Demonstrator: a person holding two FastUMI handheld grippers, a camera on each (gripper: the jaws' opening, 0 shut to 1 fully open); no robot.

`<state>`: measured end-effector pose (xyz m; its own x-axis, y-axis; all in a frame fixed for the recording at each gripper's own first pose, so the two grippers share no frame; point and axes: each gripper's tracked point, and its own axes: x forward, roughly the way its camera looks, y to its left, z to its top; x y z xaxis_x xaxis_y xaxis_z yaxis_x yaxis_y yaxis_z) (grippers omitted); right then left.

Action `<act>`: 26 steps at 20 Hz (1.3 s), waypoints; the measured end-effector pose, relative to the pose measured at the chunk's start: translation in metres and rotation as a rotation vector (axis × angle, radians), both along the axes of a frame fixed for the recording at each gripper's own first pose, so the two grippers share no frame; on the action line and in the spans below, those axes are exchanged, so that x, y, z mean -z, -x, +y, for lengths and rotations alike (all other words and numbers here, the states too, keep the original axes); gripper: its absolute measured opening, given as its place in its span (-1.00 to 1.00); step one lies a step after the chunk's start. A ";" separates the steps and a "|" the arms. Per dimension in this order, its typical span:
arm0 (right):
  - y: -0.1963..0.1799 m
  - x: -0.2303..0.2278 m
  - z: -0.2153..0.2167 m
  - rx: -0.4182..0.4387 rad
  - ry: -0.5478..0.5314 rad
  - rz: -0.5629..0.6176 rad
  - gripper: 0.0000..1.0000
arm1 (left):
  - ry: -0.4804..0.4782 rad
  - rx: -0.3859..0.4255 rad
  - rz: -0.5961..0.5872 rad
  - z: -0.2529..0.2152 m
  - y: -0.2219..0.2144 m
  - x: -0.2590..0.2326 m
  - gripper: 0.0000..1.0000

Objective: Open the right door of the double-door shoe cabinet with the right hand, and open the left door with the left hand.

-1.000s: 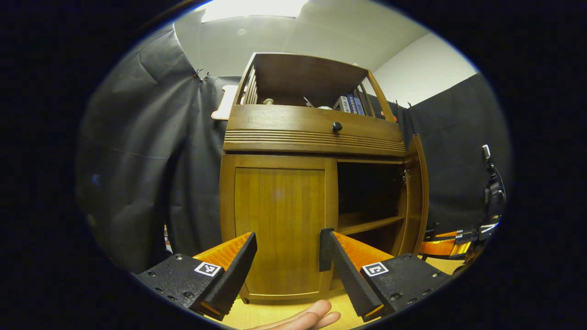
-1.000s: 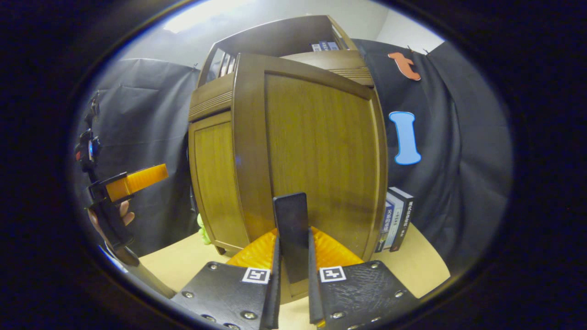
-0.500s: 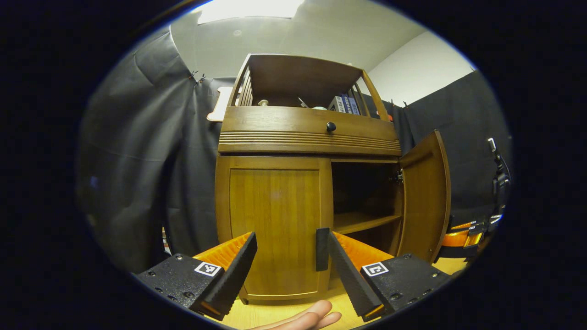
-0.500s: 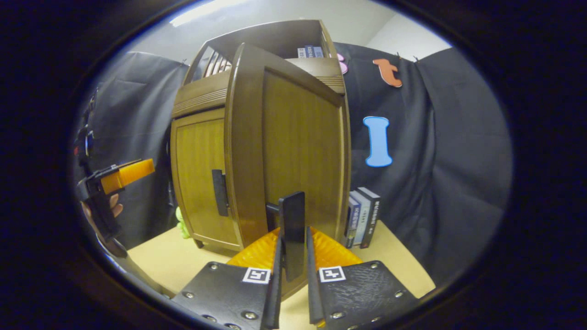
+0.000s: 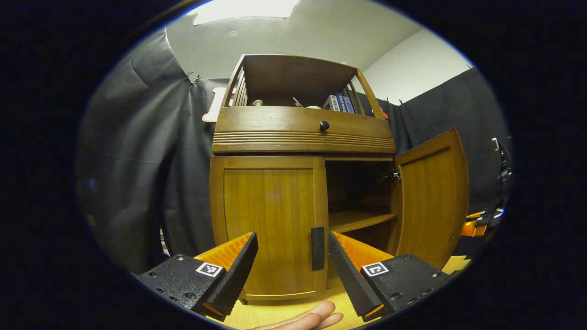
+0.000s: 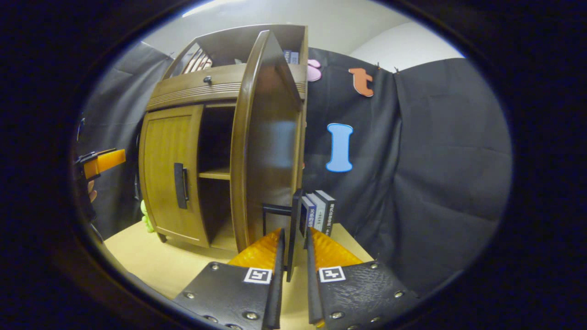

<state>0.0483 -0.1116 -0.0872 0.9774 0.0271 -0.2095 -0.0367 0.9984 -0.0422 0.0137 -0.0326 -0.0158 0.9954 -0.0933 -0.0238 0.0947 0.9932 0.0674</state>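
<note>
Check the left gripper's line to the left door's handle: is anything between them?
Nothing visible. The left gripper is open, with the left door handle showing in the gap between its fingers, ahead of them. The left door is shut. The right door stands open, off to the side.

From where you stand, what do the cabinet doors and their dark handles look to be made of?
The left door and right door look like wood or wood veneer, warm brown with a satin varnish: straight vertical grain and a soft sheen show. The left door's handle is a flat dark bar, matte; metal or plastic, I cannot tell. The right door's handle, between the right gripper fingers, looks alike.
</note>
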 end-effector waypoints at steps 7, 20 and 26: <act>-0.040 0.019 -0.075 -0.042 -0.198 0.015 -0.98 | -0.026 -0.004 0.021 -0.008 -0.004 0.012 0.89; -0.027 0.008 -0.074 -0.092 -0.099 -0.012 -0.72 | 0.050 0.059 0.071 -0.059 -0.056 0.049 0.89; 0.029 -0.033 -0.108 0.108 -0.038 -0.174 1.00 | 0.063 0.016 0.105 -0.070 -0.117 0.105 0.89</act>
<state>0.0189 -0.2192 -0.0537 0.9965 -0.0750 -0.0378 0.0750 0.9972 -0.0009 0.1303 -0.1030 -0.1211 0.9860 -0.1141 -0.1213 0.1141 0.9934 -0.0063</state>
